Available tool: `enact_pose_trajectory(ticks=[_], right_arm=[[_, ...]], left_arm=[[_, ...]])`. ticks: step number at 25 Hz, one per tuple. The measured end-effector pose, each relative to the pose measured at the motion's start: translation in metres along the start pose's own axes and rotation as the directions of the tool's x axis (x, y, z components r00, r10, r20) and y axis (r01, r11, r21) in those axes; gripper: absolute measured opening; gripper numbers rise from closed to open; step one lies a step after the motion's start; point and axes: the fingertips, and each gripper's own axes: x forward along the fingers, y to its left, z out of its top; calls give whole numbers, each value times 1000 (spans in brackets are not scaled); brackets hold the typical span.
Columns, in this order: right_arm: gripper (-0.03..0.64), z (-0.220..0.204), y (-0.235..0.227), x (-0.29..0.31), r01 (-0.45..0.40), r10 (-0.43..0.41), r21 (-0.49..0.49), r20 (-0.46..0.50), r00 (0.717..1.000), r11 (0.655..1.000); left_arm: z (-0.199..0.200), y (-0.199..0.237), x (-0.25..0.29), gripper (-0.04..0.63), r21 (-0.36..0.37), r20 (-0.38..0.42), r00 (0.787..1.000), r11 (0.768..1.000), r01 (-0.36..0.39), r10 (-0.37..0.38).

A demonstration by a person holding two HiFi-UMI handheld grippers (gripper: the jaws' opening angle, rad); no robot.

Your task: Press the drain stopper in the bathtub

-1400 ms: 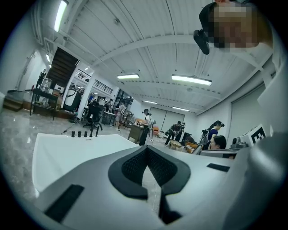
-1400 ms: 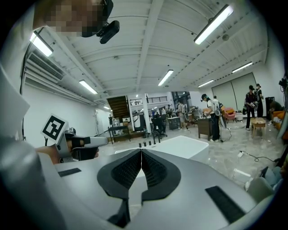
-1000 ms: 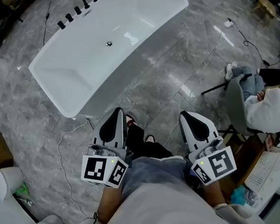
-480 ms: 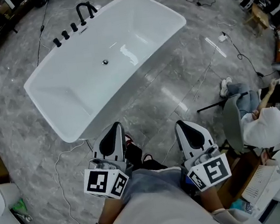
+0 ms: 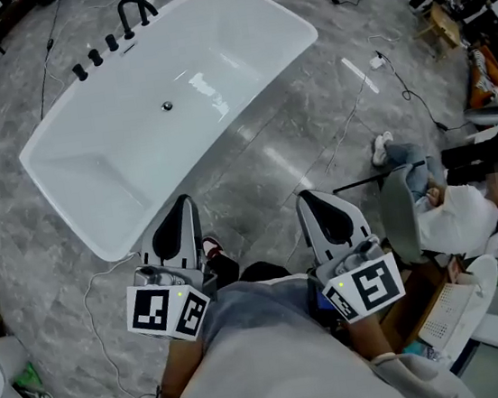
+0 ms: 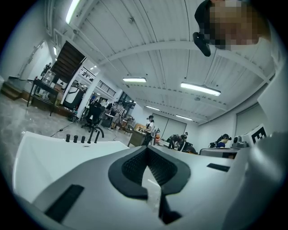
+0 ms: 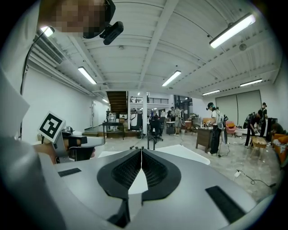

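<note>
Stood over a glossy grey marble floor [image 5: 269, 145] with cables [image 5: 410, 93] trailing across it, in a big open hall with a white beamed ceiling and strip lights [image 7: 231, 30]. Saw the white bathtub [image 5: 237, 40] just ahead, with a black faucet [image 5: 131, 9] on the far rim. Spotted the drain stopper [image 5: 167, 106] mid-bottom of the tub, well apart from both tools. Held the left gripper [image 5: 184, 202] and right gripper [image 5: 308, 197] low in front, both clenched on nothing. Also noticed someone seated [image 5: 452, 217] off to the right and people at desks [image 7: 215, 128] further back.
</note>
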Motion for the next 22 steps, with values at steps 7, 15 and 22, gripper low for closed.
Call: enact_pose_trajectory(ticks=[7, 15, 22], right_arm=[[18, 12, 3, 25, -10, 9, -29, -11, 1000, 1000], [18, 9, -7, 55, -40, 39, -36, -28, 999, 999], [18, 14, -40, 77, -60, 60, 0, -8, 998, 998]], left_arm=[[3, 26, 12, 5, -27, -12, 1000, 1000, -8, 8], [1, 43, 31, 5, -21, -31, 999, 999, -31, 31], [6, 38, 70, 5, 6, -47, 998, 999, -45, 46]])
